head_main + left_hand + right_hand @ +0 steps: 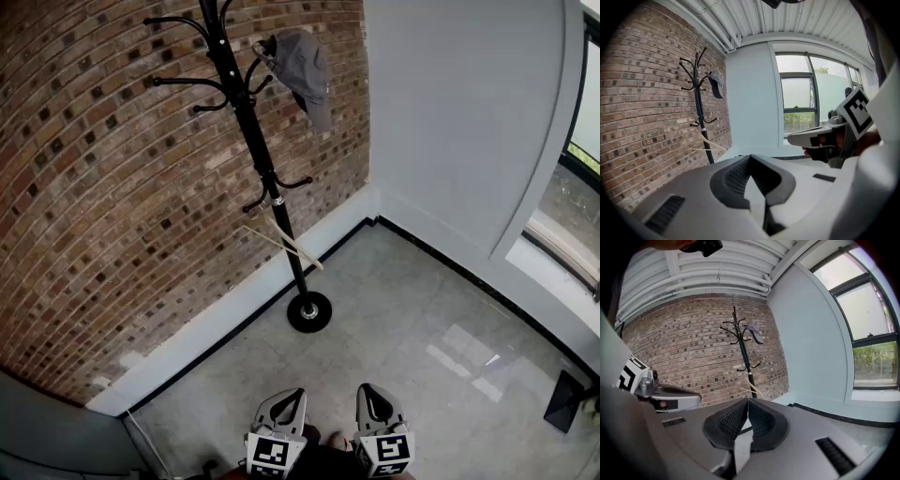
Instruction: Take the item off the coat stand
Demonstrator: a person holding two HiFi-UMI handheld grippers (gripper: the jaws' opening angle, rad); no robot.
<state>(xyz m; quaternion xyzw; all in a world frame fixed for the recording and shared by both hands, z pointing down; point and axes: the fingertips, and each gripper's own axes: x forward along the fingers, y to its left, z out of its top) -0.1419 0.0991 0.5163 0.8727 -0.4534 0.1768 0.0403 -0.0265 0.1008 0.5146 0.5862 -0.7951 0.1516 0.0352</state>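
Note:
A grey cap point(302, 67) hangs on an upper hook of the black coat stand point(251, 131), which rises in the corner by the brick wall. Both grippers are low at the bottom of the head view, well short of the stand's round base point(309, 311). My left gripper point(289, 399) is shut and holds nothing. Beside it, my right gripper point(373, 394) is shut and empty too. The left gripper view shows the cap point(716, 83) far off up left of the closed left gripper point(750, 157). In the right gripper view the cap point(753, 330) sits high above the closed right gripper point(748, 400).
A pale wooden hanger point(281, 246) dangles from a lower hook of the stand. The brick wall point(103, 216) is on the left, a white wall point(450, 122) behind, a window point(586, 141) at right. A black object point(565, 401) lies on the floor at right.

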